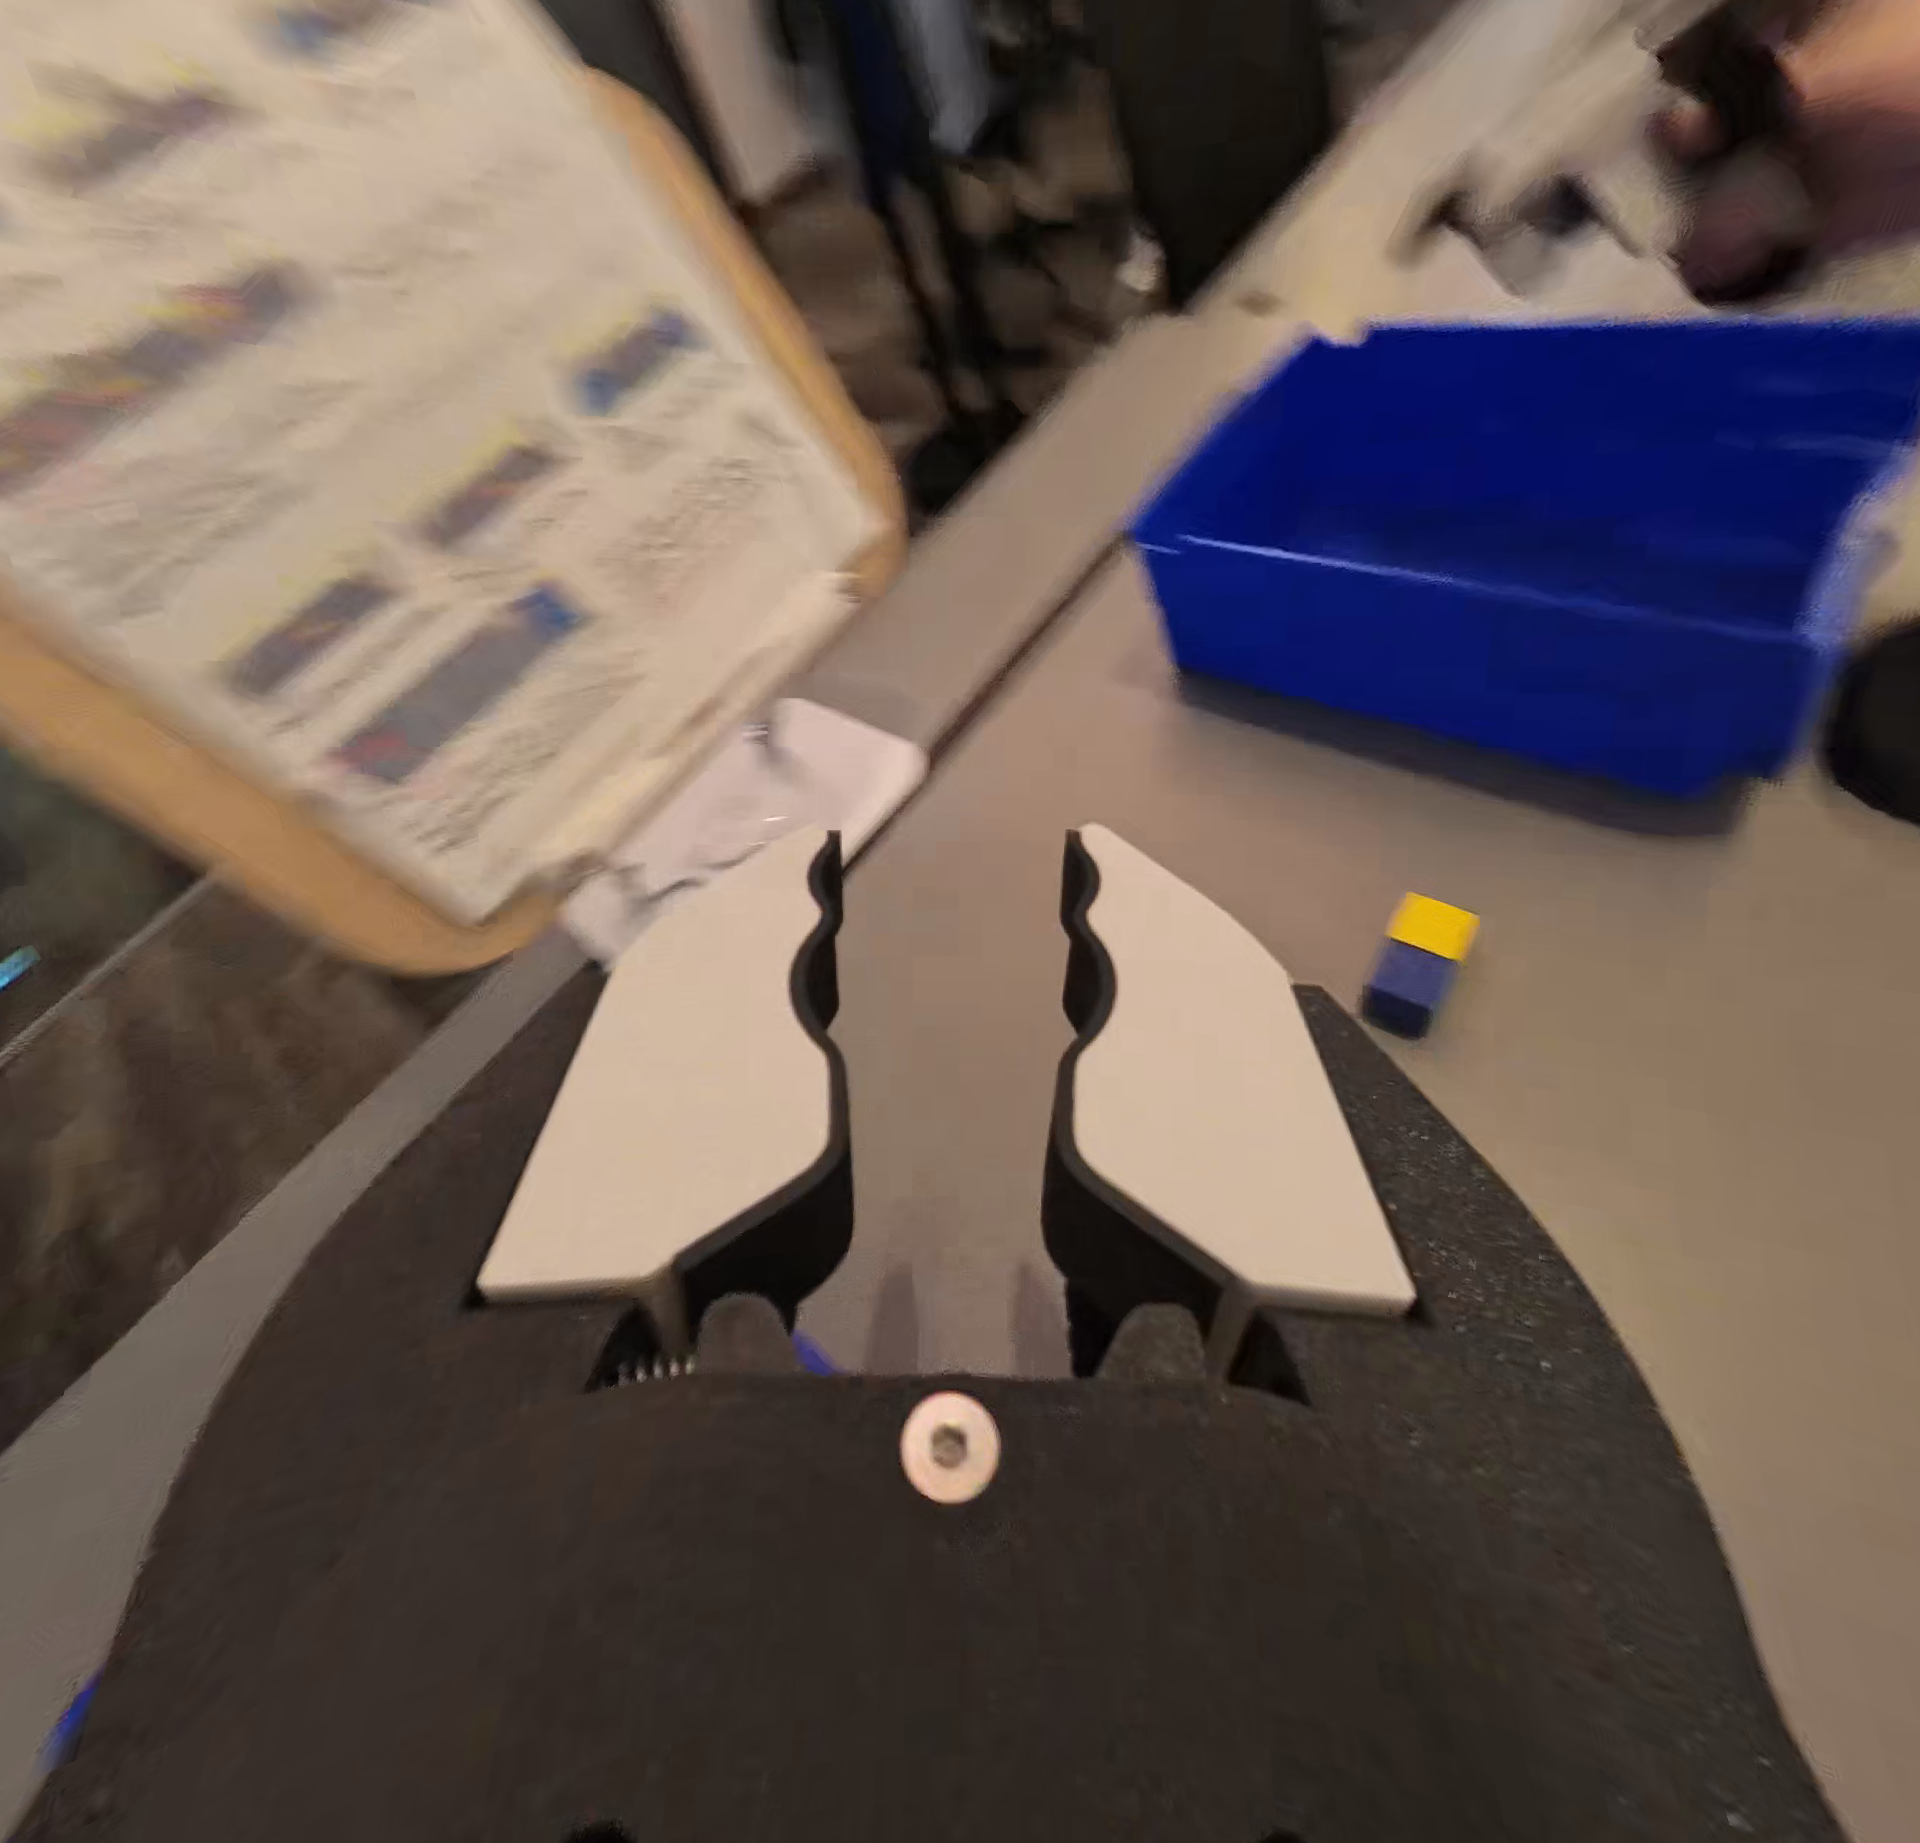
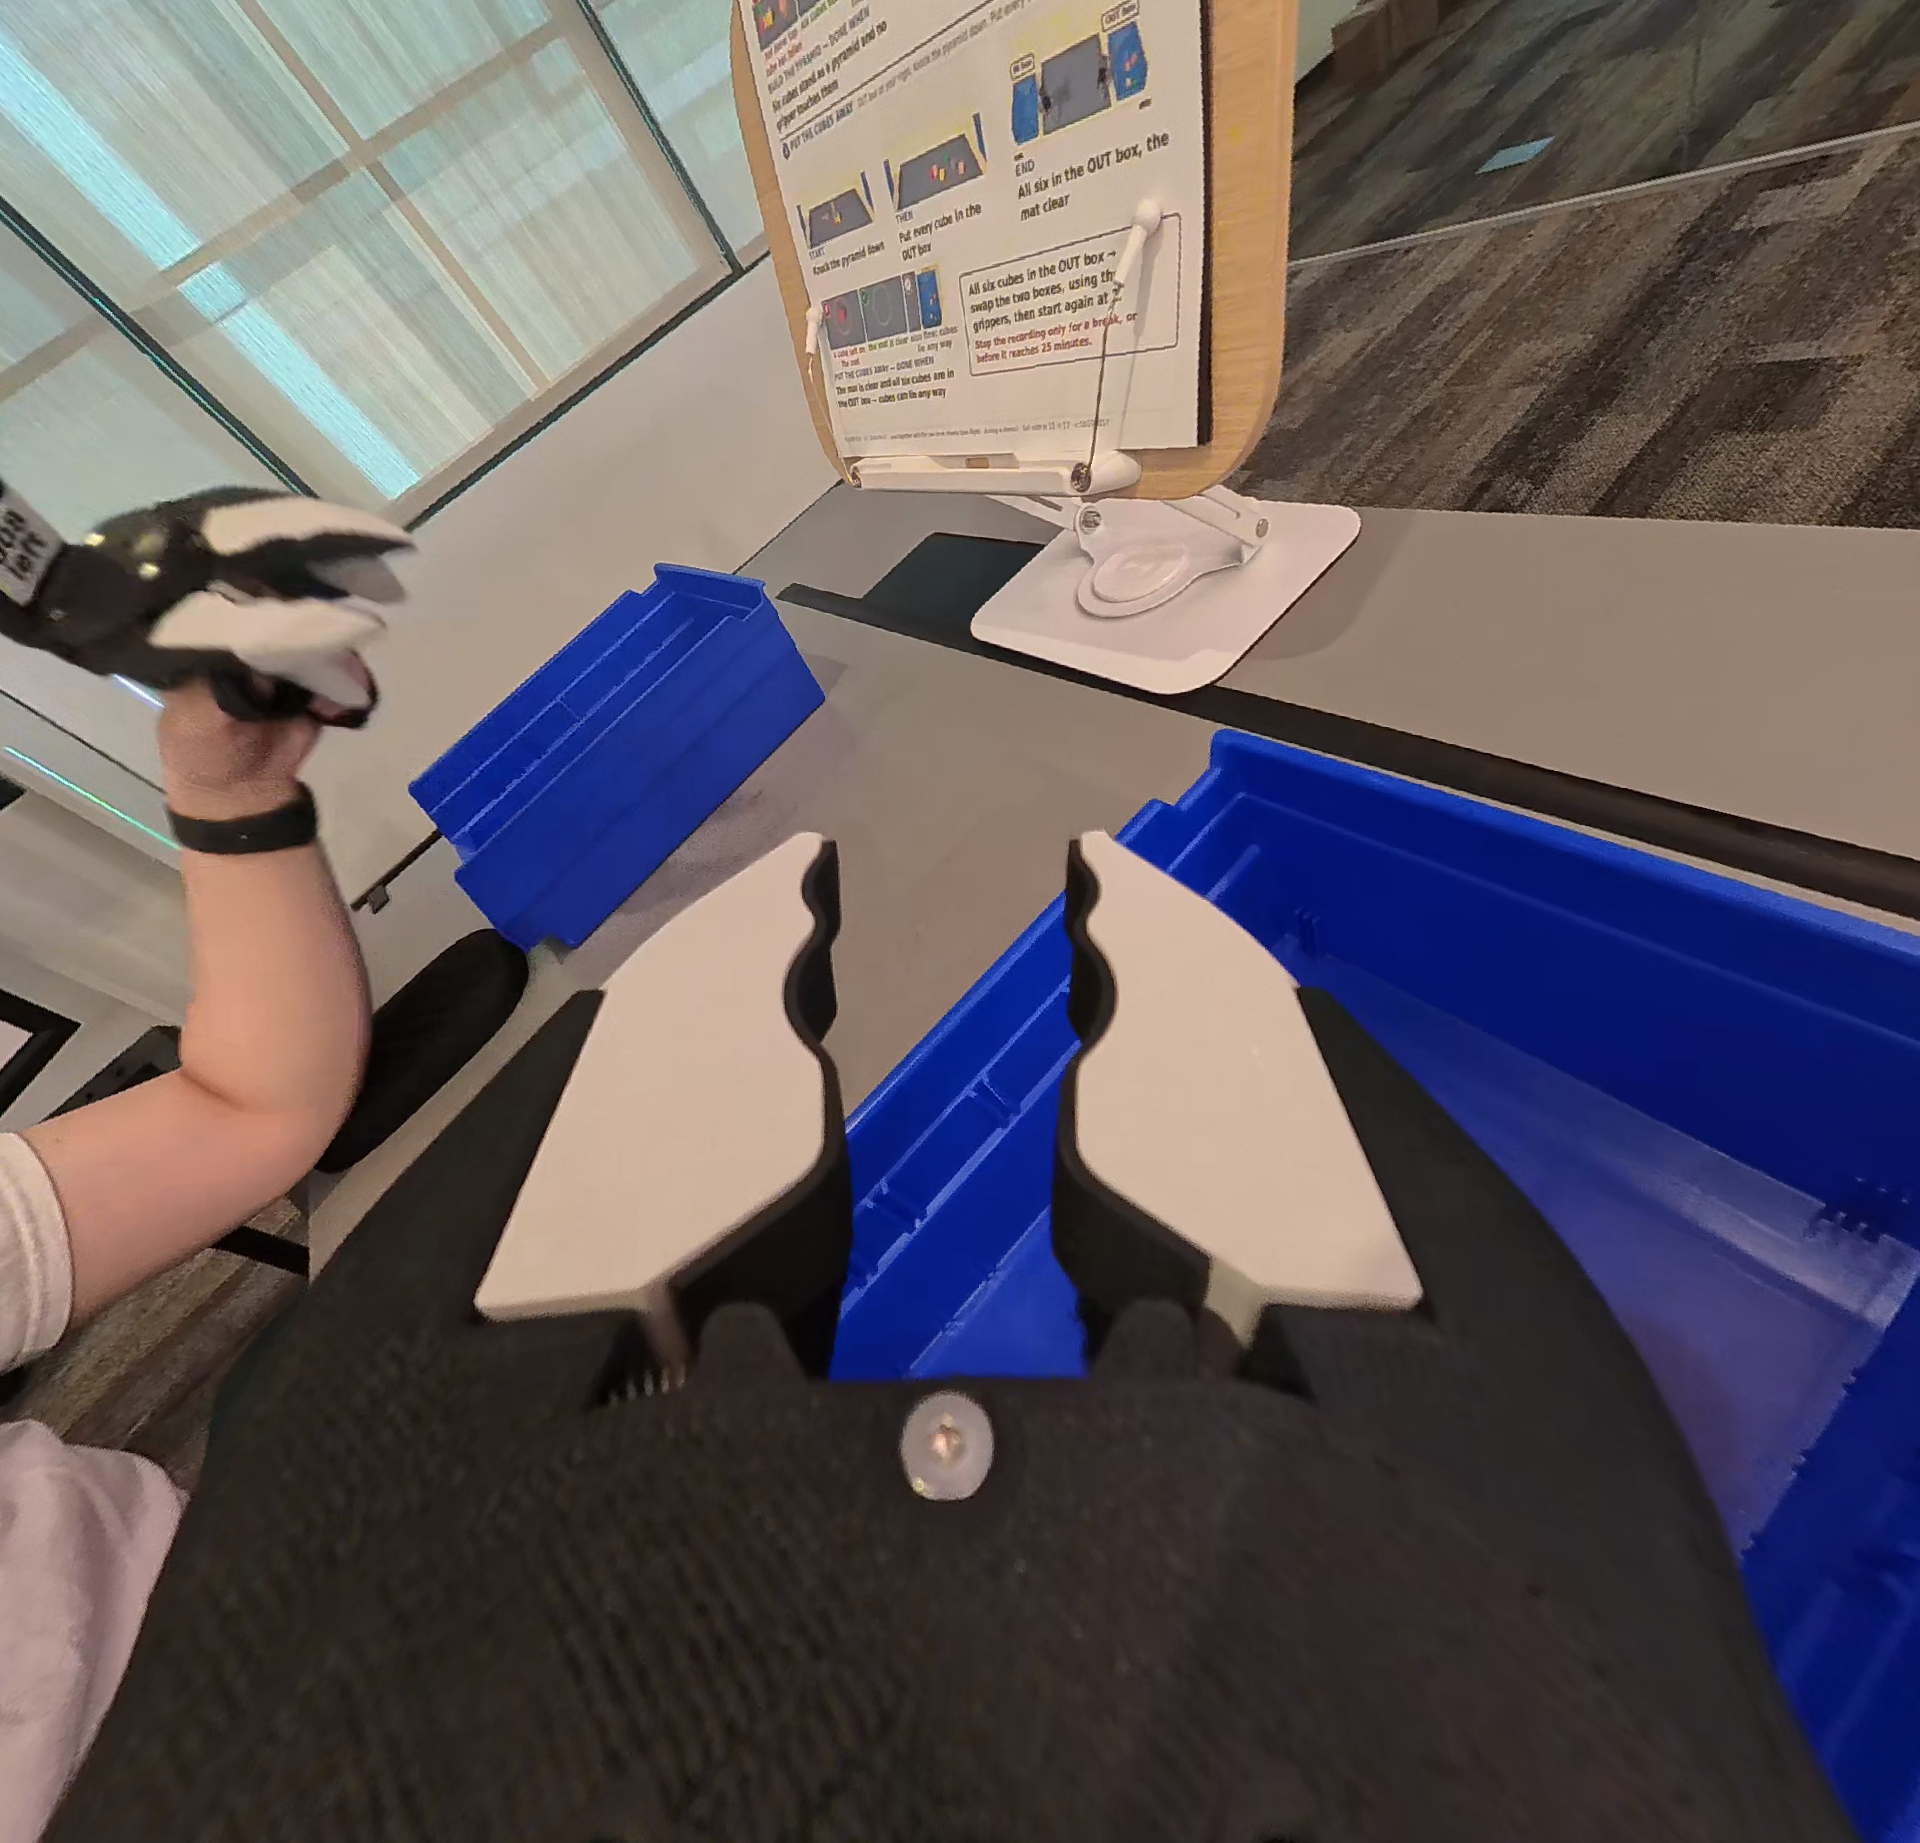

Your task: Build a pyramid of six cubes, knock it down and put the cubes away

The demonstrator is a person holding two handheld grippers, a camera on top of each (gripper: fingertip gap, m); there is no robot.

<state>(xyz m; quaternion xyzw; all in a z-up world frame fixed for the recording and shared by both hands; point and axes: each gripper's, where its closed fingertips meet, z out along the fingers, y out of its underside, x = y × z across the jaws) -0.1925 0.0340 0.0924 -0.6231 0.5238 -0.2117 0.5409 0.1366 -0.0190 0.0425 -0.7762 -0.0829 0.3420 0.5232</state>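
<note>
Left gripper [image 1: 948, 848] jaws apart and empty above the grey table [image 1: 1558, 1118], yellow cube [image 1: 1436, 926] and dark blue cube [image 1: 1405, 991] touching just to its right, blue bin [image 1: 1507, 692] beyond them, right gripper [image 2: 951, 848] jaws apart, empty, over another blue bin's [image 2: 1558, 920] near rim.

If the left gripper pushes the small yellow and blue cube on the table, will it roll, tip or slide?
The cube has flat faces and sharp edges, so it will probably slide, not roll. It looks as low as it is wide, so tipping seems unlikely. It is small and looks plastic, probably light; on the smooth grey table a hard push may send it far.
</note>
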